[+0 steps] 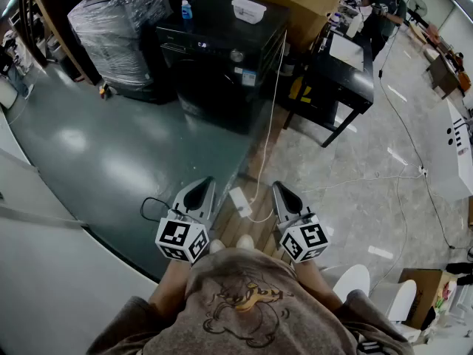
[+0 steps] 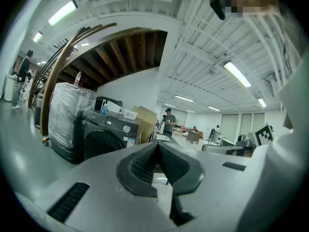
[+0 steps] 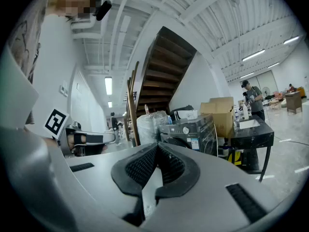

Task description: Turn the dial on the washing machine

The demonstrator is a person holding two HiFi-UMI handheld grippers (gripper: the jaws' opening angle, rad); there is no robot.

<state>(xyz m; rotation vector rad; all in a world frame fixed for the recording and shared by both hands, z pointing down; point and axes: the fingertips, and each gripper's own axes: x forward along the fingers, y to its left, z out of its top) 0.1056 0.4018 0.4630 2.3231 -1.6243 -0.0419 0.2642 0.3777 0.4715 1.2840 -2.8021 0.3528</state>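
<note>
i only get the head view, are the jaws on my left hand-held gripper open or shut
Observer: Shut. In the left gripper view the left hand-held gripper has its pads together, nothing between them.
Operator: and the right one
Observer: The right hand-held gripper is shut and empty too, in its own view.
Operator: whats below the dial, cant see the front from up here
Observer: The left gripper view shows a dark round door under the dial on the washing machine.
</note>
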